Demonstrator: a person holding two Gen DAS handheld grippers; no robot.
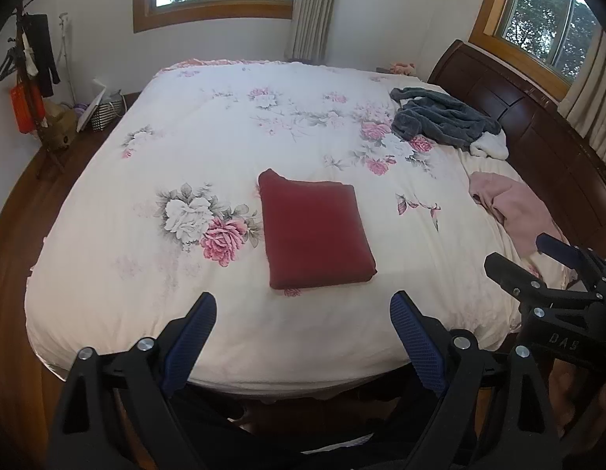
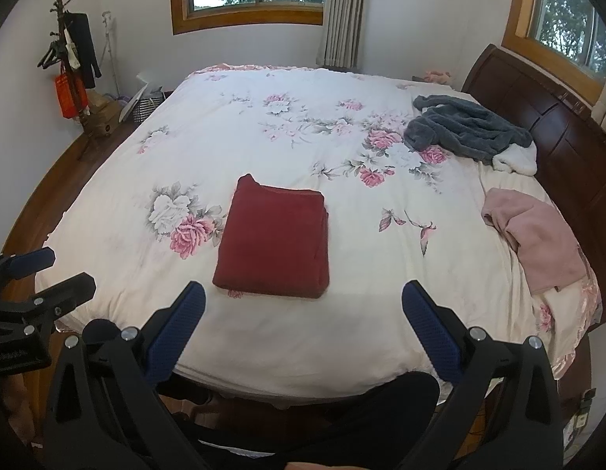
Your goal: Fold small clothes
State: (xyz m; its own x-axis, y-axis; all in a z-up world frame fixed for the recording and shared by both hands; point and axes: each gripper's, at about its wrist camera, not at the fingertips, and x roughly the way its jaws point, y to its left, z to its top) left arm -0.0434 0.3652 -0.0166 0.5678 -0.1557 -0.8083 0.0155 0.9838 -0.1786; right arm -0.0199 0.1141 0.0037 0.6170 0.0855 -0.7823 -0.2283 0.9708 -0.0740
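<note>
bedroom scene, read left to right: coat stand by the wall, then the floral quilt covering the bed. left gripper hangs over the near edge, jaws spread wide, holding nothing. folded red garment lies flat at the quilt's middle, a squared packet, apparently finished. right gripper hangs beside it at the near edge, also spread and empty. further right, near the headboard, a grey fleece garment lies crumpled at the far side and a pink garment lies bunched at the nearer right edge, both well apart from the red packet. judged step: fetching the next piece, probably the pink one. to do it well, pinch an outer hem or corner, not the bunched middle, drag it onto bare quilt clear of the packet, and spread it flat before any fold
</note>
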